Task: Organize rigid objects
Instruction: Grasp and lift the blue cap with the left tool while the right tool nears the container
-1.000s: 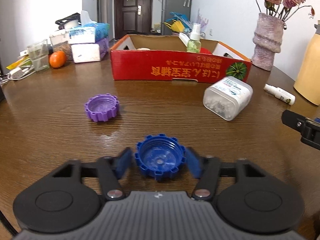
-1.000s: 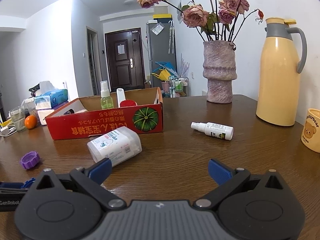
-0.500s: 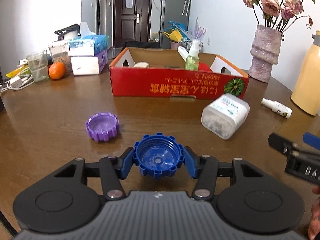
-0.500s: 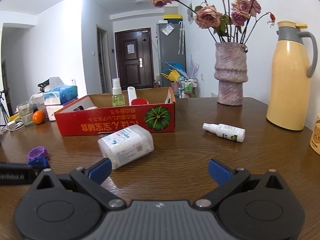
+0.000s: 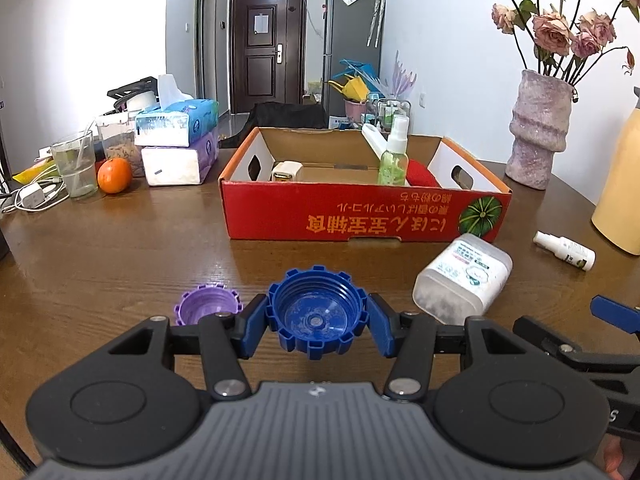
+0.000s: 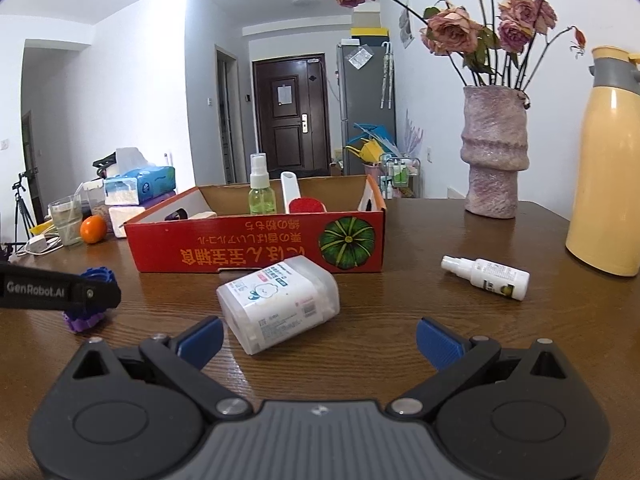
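Observation:
My left gripper (image 5: 317, 325) is shut on a blue ribbed cap (image 5: 317, 316), open side up, lifted above the wooden table. A purple cap (image 5: 208, 306) lies on the table just behind its left finger. The red cardboard box (image 5: 360, 216) stands ahead with a green spray bottle (image 5: 394, 156) inside. My right gripper (image 6: 320, 342) is open and empty, just in front of a clear cotton-swab box (image 6: 280, 304) lying on its side. A small white spray bottle (image 6: 486, 277) lies to the right. The left gripper's side (image 6: 56, 291) shows at the left of the right wrist view.
A yellow thermos (image 6: 608, 168) and a vase of roses (image 6: 494, 152) stand at the right. Tissue packs (image 5: 176, 140), an orange (image 5: 114, 175), a glass (image 5: 76, 164) and a charger with cable (image 5: 32, 198) crowd the far left of the table.
My left gripper closed on the blue cap and lifted it toward the box. My right gripper moved closer to the swab box, still open.

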A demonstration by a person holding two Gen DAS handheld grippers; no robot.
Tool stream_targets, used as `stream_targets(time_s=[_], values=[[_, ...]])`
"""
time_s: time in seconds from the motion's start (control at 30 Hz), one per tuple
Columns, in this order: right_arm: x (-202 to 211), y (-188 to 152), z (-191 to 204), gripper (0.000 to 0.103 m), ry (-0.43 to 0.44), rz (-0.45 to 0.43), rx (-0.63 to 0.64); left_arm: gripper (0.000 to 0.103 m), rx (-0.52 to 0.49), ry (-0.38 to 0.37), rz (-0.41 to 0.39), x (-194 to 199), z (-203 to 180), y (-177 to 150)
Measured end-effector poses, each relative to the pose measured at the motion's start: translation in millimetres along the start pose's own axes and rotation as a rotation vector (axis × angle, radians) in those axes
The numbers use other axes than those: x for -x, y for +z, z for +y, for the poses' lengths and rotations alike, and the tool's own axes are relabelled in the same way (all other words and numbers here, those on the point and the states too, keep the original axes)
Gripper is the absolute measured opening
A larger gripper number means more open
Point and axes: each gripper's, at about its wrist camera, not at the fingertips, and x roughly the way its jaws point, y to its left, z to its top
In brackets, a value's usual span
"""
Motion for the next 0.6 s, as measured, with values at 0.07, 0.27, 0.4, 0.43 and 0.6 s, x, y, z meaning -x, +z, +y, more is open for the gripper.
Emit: stream_targets(time_s=[0.07,0.27,0.4,0.43,0.6], values=[[-6.6,2.2,2.0,0.103,0.006,0.007,0.014,0.054,0.001,-0.001,-0.001,-3.0,0.4,2.1],[-27.8,9.4,3.6,0.103,0.054,0.037,0.042,0.054,0.007,0.008,0.001,-15.6,0.3,8.0],[-41.0,13.7,5.4,0.103,0.076,0.051,0.076,0.054,0.015,0.017,0.002,-24.6,1.1,12.9],[-44.1,14.5,5.2,0.103,0.085,0.06,0.081,0.054,0.018,0.017,0.003,-26.7,1.6,13.9],[-56.6,17.6,9.7,0.103,0.118,0.094,0.138,0.054,0.028,0.017,0.016,-36.1,4.4,16.0]])
